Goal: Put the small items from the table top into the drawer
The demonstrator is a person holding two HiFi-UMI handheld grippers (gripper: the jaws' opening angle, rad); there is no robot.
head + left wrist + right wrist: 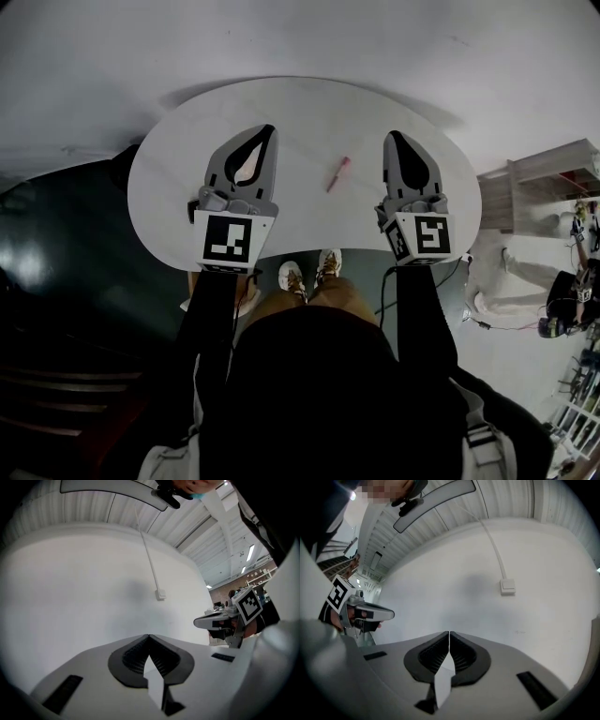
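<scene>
A small pink-red pen-like item (337,174) lies alone on the round white table (309,112), between my two grippers. My left gripper (269,131) hovers over the table to the item's left, its tips touching, with nothing held. My right gripper (392,137) hovers to the item's right, also shut and empty. In the left gripper view the left gripper's (149,636) jaws meet at the tips against a white wall, and the right gripper view shows my right gripper (449,633) the same way. No drawer shows in any view.
A white wall with a cable and a small switch box (161,594) stands ahead of both grippers. The person's shoes (307,272) show below the table's near edge. Wooden shelving (539,183) stands at the right, and dark floor lies at the left.
</scene>
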